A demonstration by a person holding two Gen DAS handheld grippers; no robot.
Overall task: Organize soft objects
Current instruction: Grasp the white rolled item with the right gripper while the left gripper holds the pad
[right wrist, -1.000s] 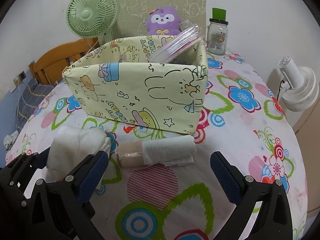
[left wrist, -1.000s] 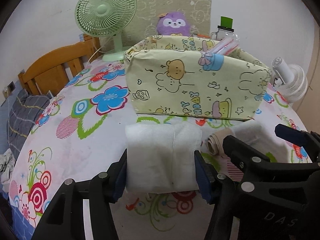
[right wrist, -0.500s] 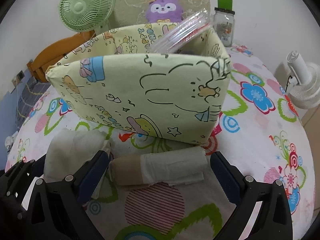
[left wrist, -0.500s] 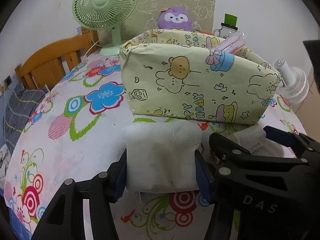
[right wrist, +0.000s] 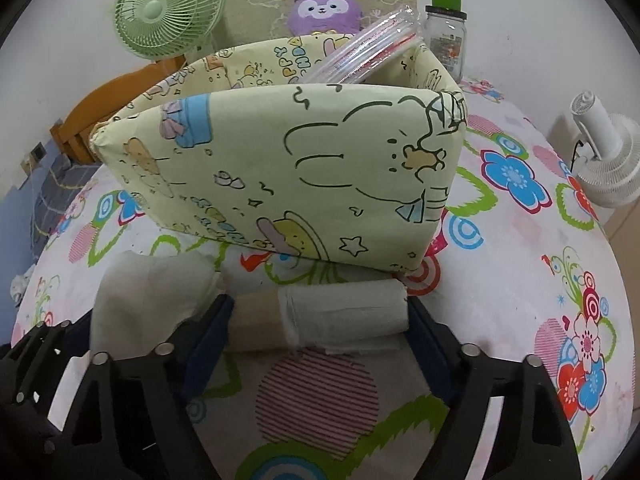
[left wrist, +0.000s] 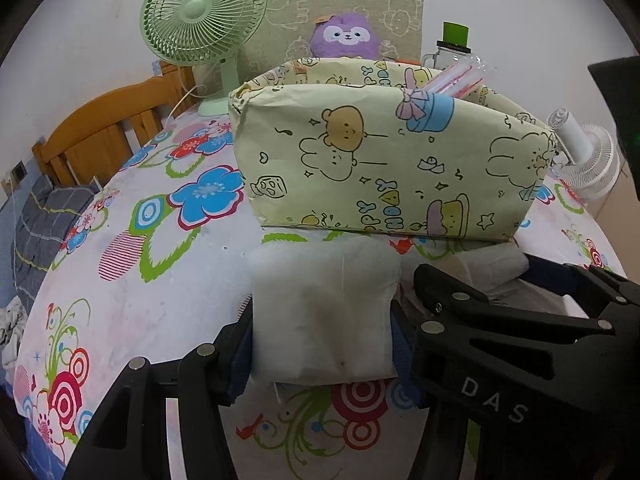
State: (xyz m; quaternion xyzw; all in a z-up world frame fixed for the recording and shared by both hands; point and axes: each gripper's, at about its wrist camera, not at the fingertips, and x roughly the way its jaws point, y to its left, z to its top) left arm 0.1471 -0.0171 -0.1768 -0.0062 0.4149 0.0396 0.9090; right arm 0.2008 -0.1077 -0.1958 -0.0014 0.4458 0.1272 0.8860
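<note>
Both wrist views look forward low over the table, close to the shared yellow box (left wrist: 394, 168) (right wrist: 288, 176).

The right hand-held gripper (right wrist: 320, 312) now straddles the rolled beige-and-white cloth (right wrist: 320, 316), having advanced from well short of it. Both grippers sit closer to the yellow cartoon-print fabric box (right wrist: 288, 168).

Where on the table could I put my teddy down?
Bare cloth lies left of the box, towards the green fan, and right of it, towards the white fan. In front it is crowded: white pad, roll, both tongs.
</note>
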